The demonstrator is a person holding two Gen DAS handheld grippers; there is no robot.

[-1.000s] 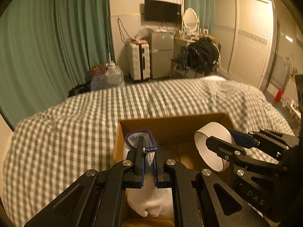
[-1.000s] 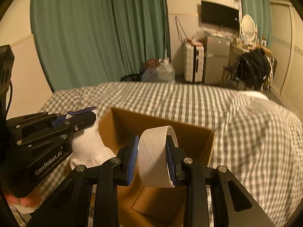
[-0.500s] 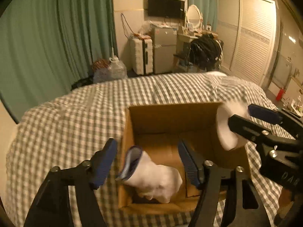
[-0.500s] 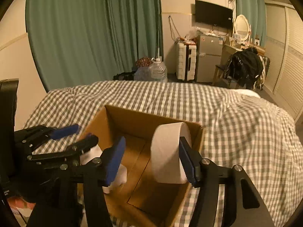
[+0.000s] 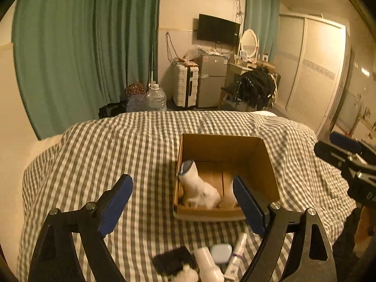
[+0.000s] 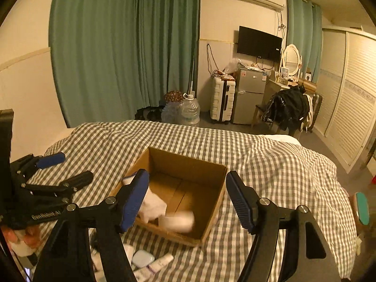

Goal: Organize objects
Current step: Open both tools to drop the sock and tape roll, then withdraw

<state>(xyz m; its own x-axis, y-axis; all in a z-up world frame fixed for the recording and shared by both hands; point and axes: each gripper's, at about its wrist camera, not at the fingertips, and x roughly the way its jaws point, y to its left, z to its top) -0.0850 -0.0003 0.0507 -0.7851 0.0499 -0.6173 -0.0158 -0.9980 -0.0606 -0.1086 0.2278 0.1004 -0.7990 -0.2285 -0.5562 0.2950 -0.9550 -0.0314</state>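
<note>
Left wrist: bottle (image 5: 209, 266), case (image 5: 221, 253), tube (image 5: 235, 256) before cardboard box (image 5: 225, 145).

Green curtains (image 6: 127, 47) along back wall, TV (image 6: 259, 43) mounted beside them. White suitcase (image 6: 222, 99) right next to small fridge (image 6: 250, 95), water jug (image 6: 189, 111) on floor, oval mirror (image 6: 291, 59) on desk.

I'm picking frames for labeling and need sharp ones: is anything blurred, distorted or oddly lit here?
Right wrist view: the tape roll inside the cardboard box is smeared by motion blur; the sock beside it is soft. Left wrist view: the sock reads sharper. Both views: dim orange-tinted light, strong fisheye bending at the edges.
</note>
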